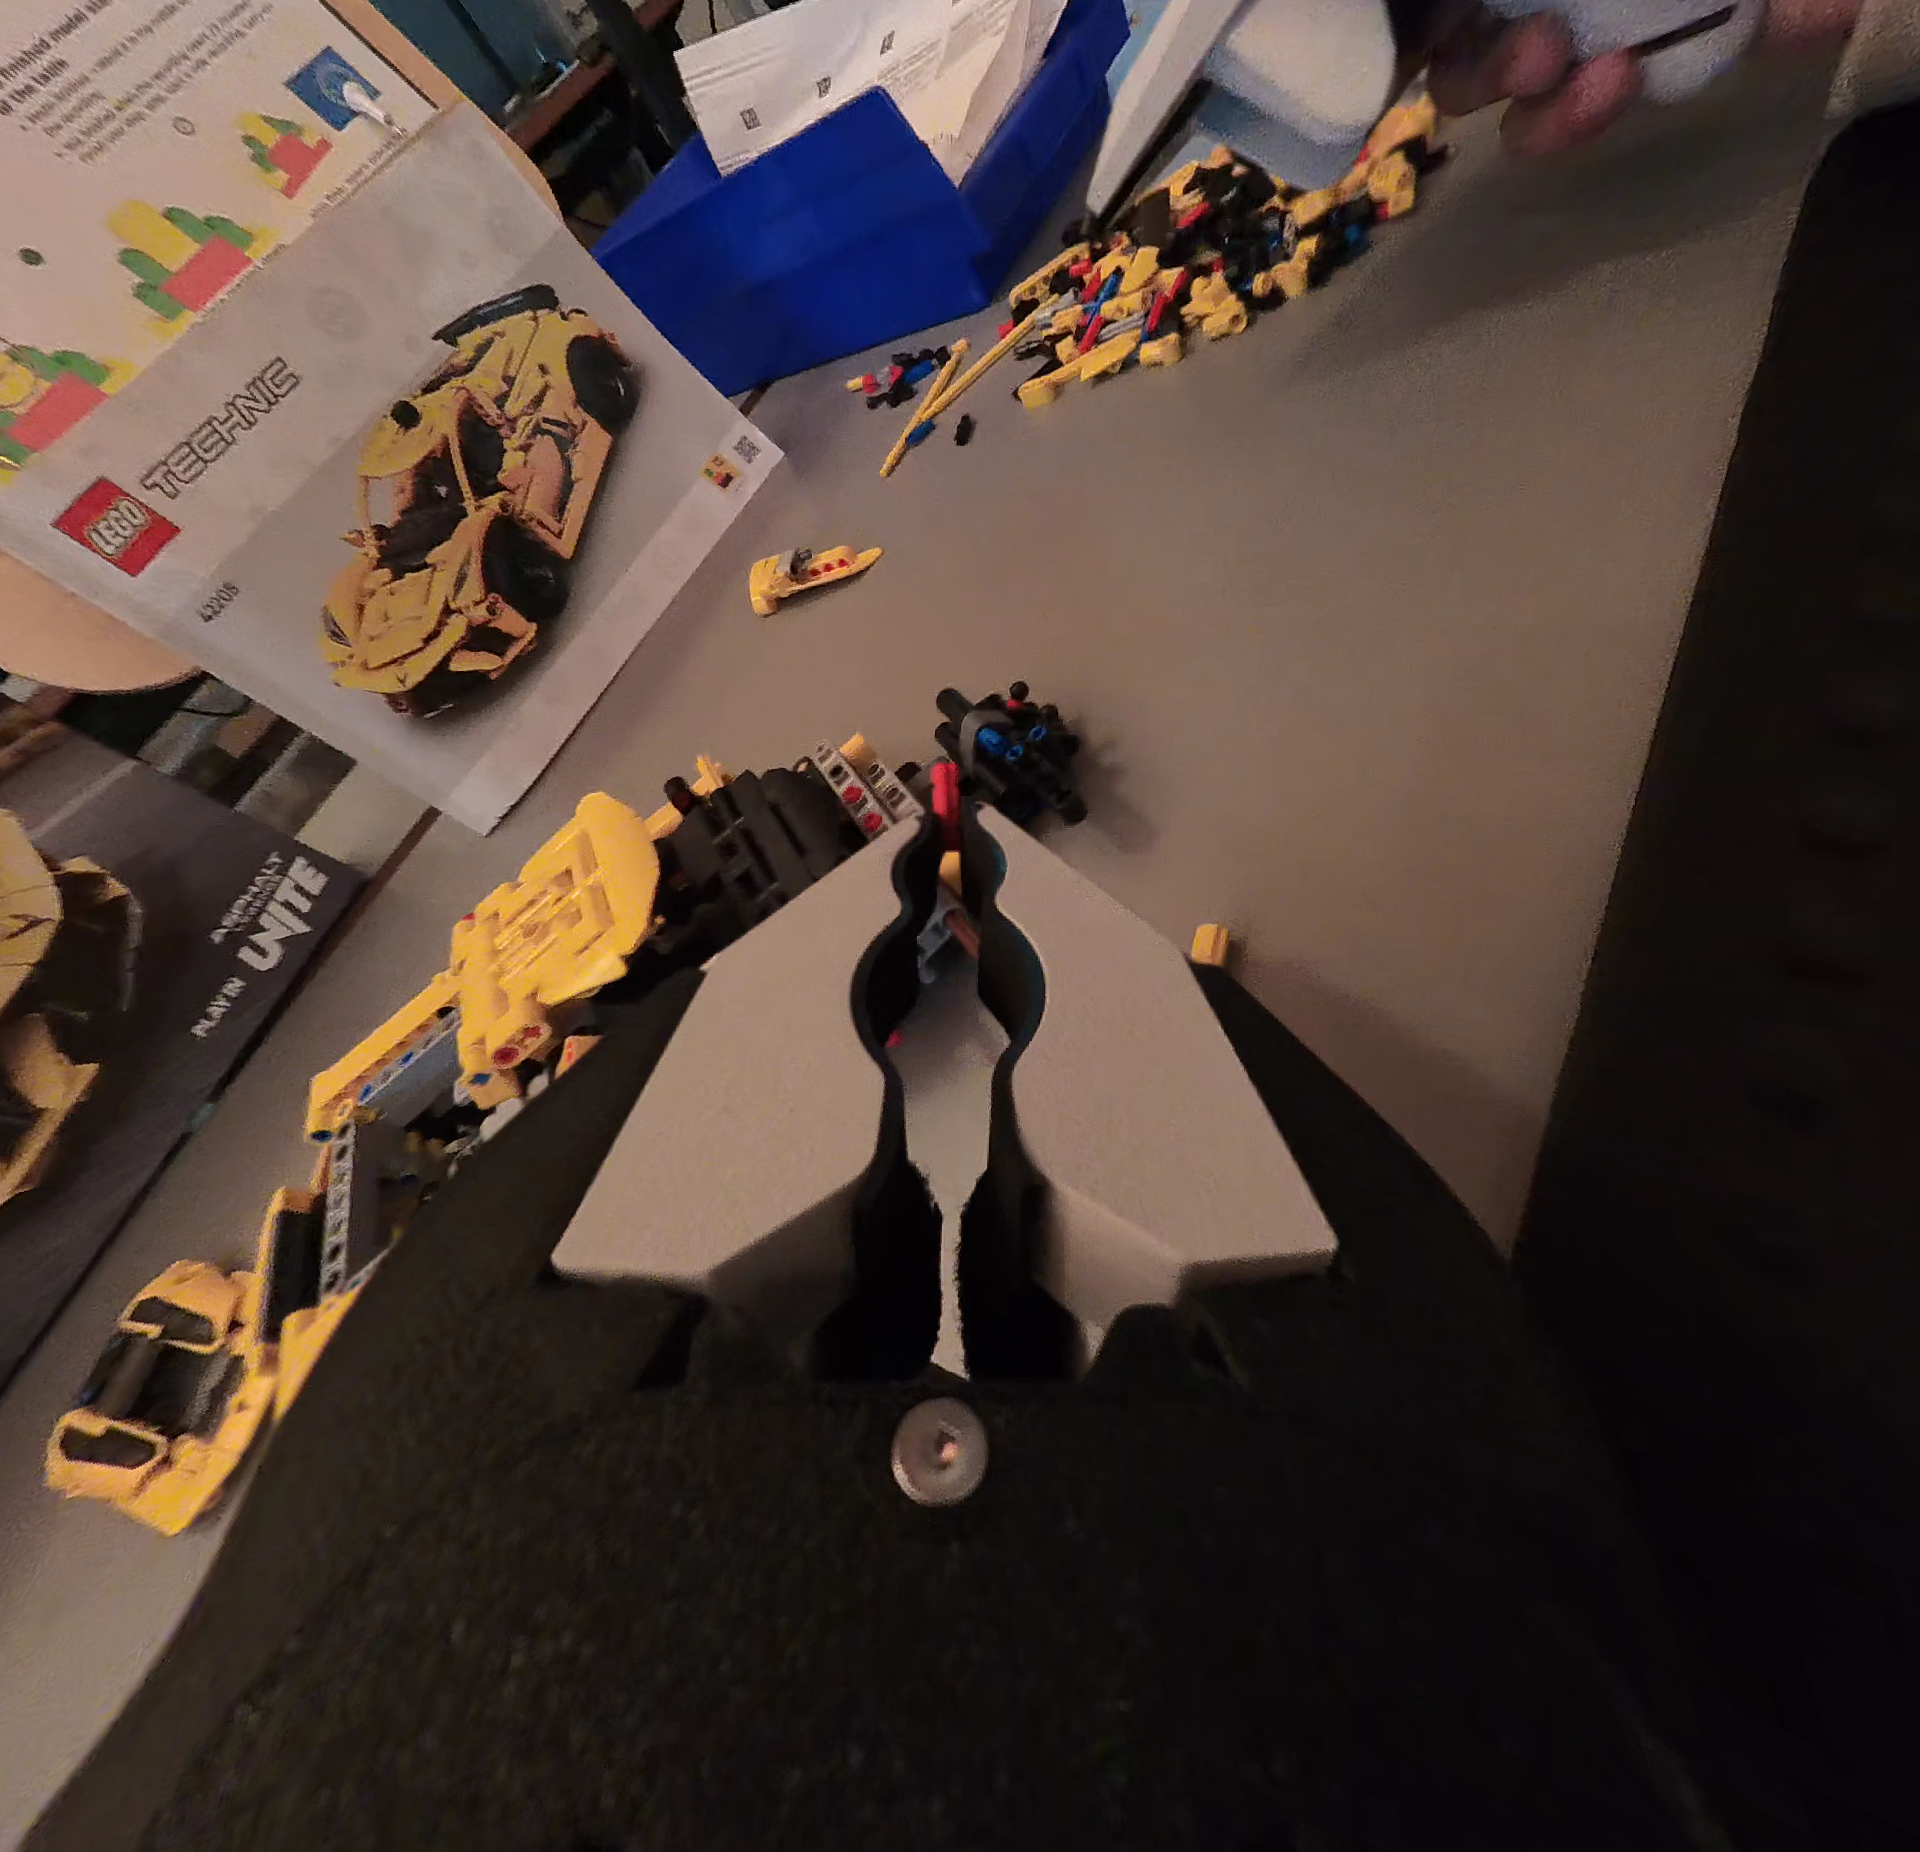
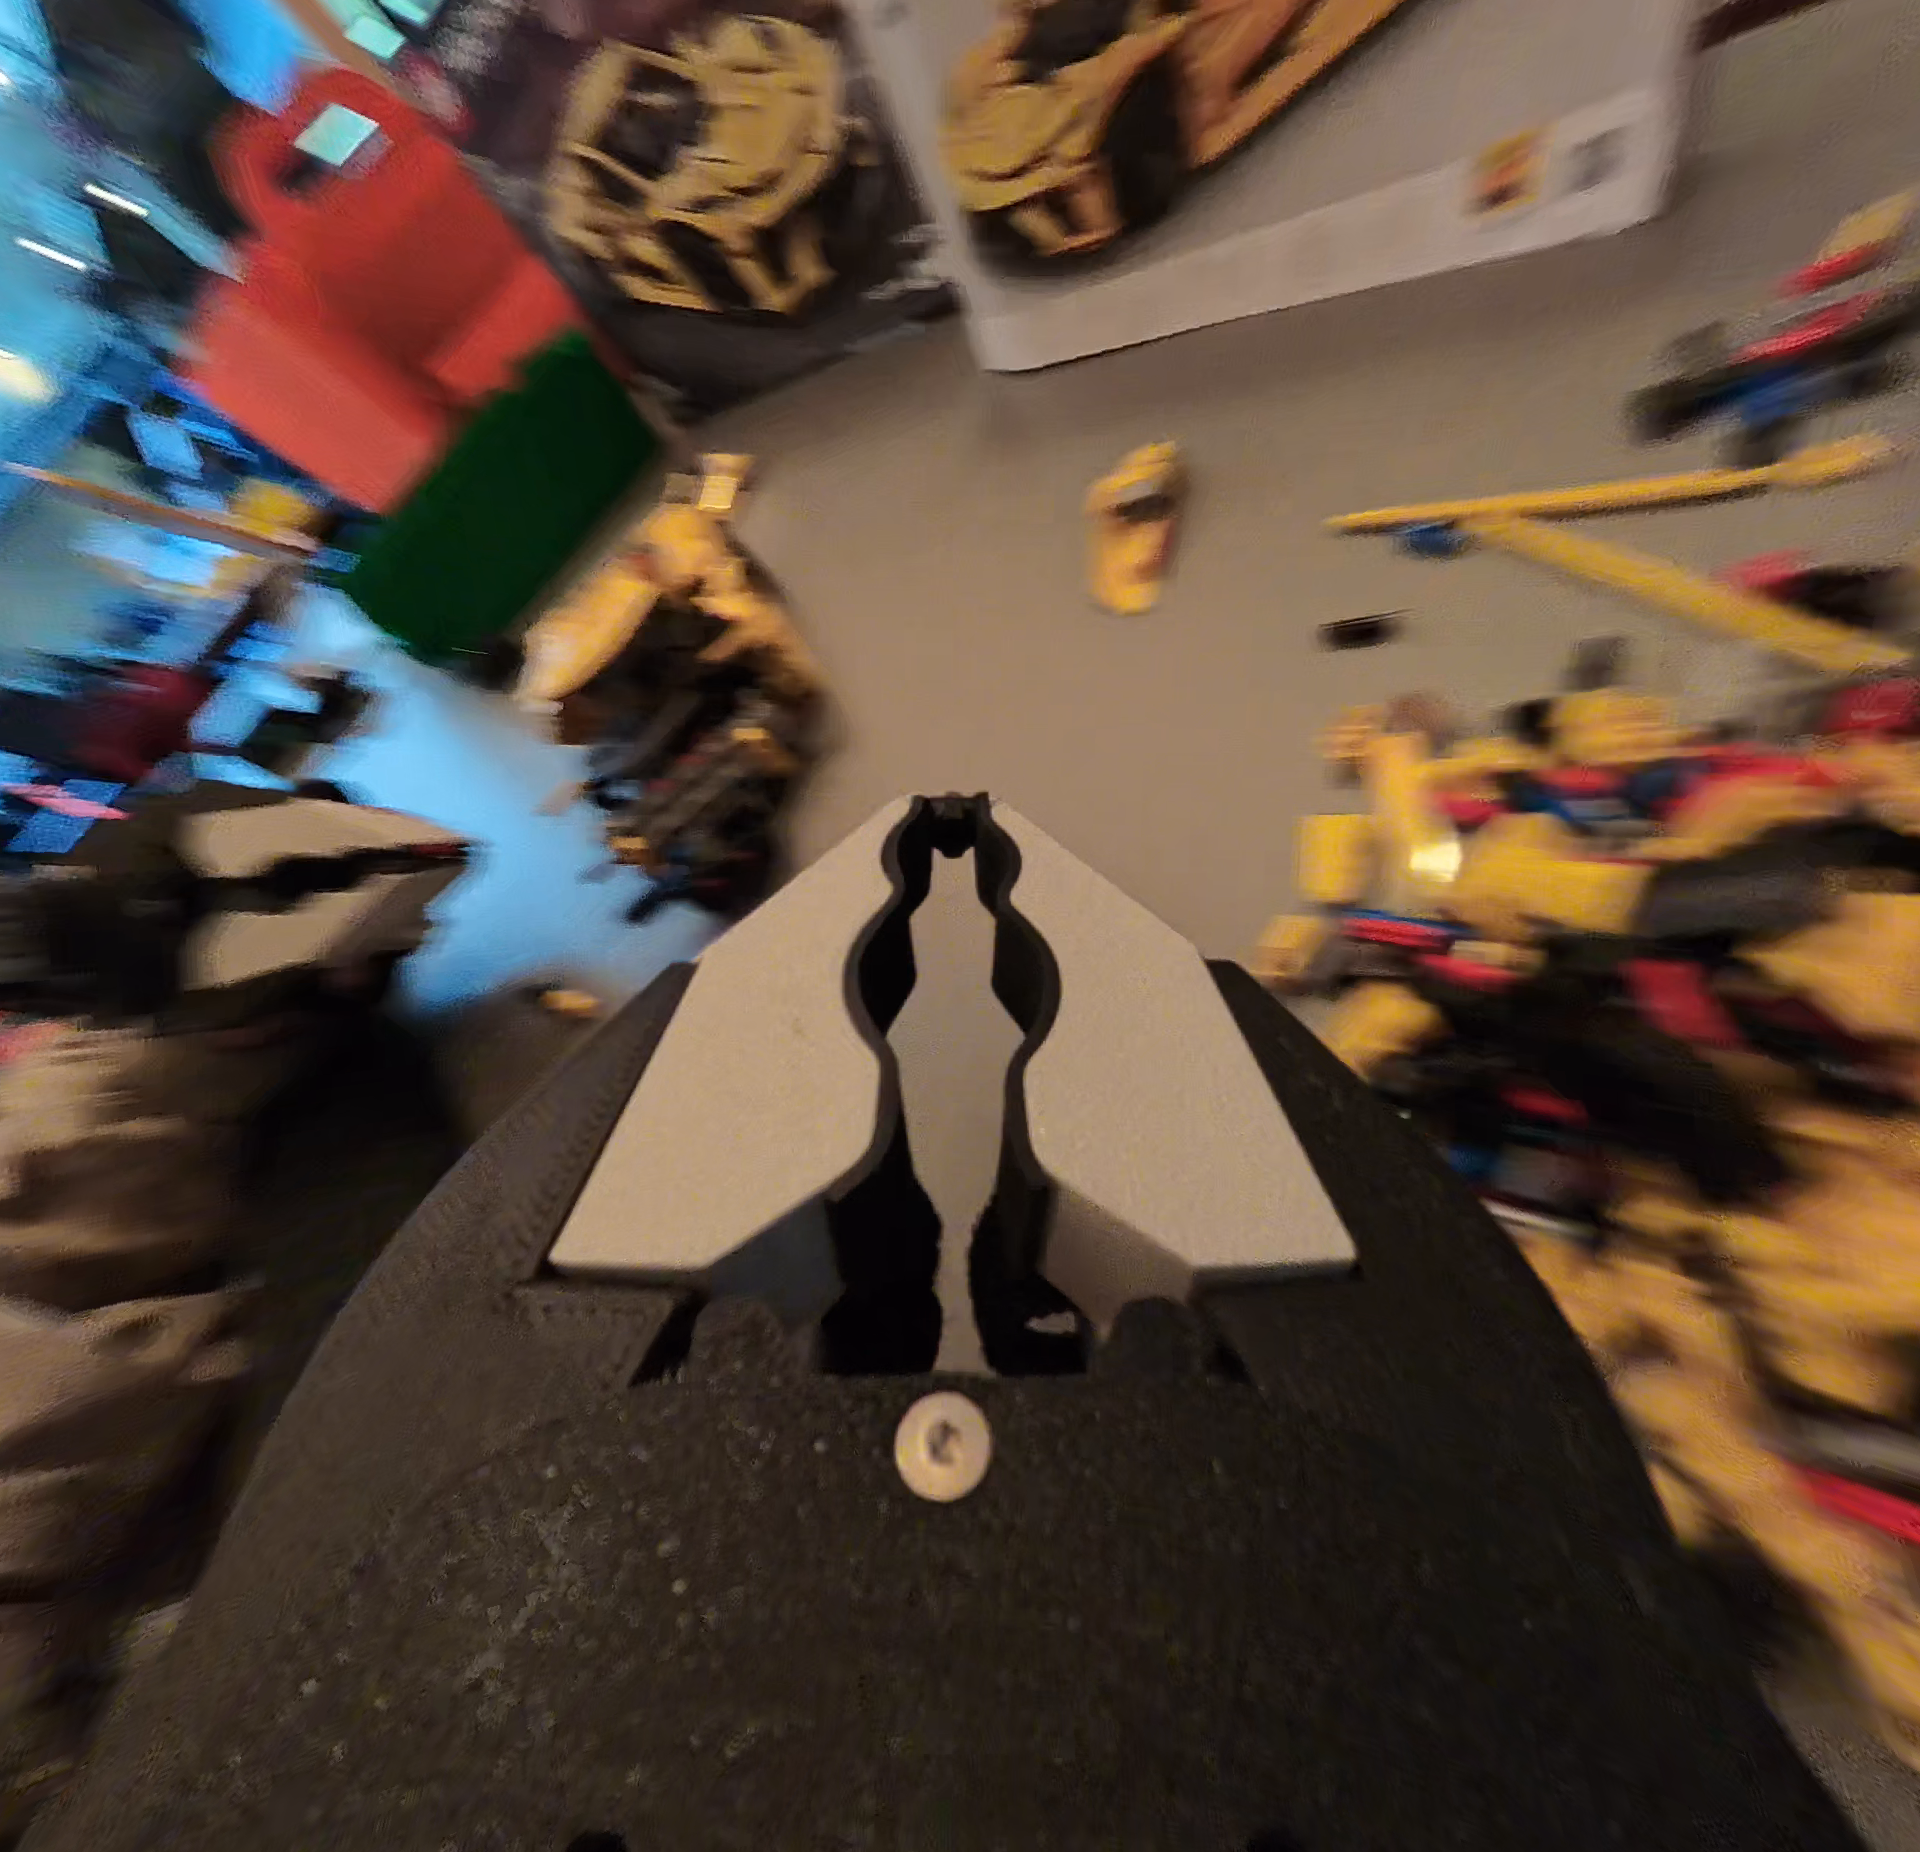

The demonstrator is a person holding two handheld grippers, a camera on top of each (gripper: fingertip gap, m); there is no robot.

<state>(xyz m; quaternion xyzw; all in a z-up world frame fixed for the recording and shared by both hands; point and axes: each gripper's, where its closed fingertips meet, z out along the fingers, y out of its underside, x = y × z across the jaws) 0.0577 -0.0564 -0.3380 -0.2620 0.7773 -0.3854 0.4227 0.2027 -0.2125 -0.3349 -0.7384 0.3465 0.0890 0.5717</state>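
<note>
My left gripper (image 1: 951,841) is shut on the near end of a partly built yellow and black brick car model (image 1: 540,961). The model lies on the grey table (image 1: 1351,711) and runs off to the lower left. Red and grey parts show between the fingers. A black cluster of pieces with blue and red pins (image 1: 1013,753) lies just beyond the fingertips. My right gripper (image 2: 948,815) is shut on a small black piece (image 2: 948,813) and holds it above the table; that view is blurred. The right gripper, in a person's hand, also shows blurred in the left wrist view (image 1: 1507,26).
A pile of loose yellow, black, red and blue pieces (image 1: 1195,275) lies far right, beside a blue bin (image 1: 852,223) holding papers. An instruction booklet (image 1: 416,514) and a dark booklet (image 1: 156,971) lie at left. Small yellow pieces (image 1: 810,576) (image 1: 1210,942) lie loose. My hands' fingertips stand some 20 cm from each other.
</note>
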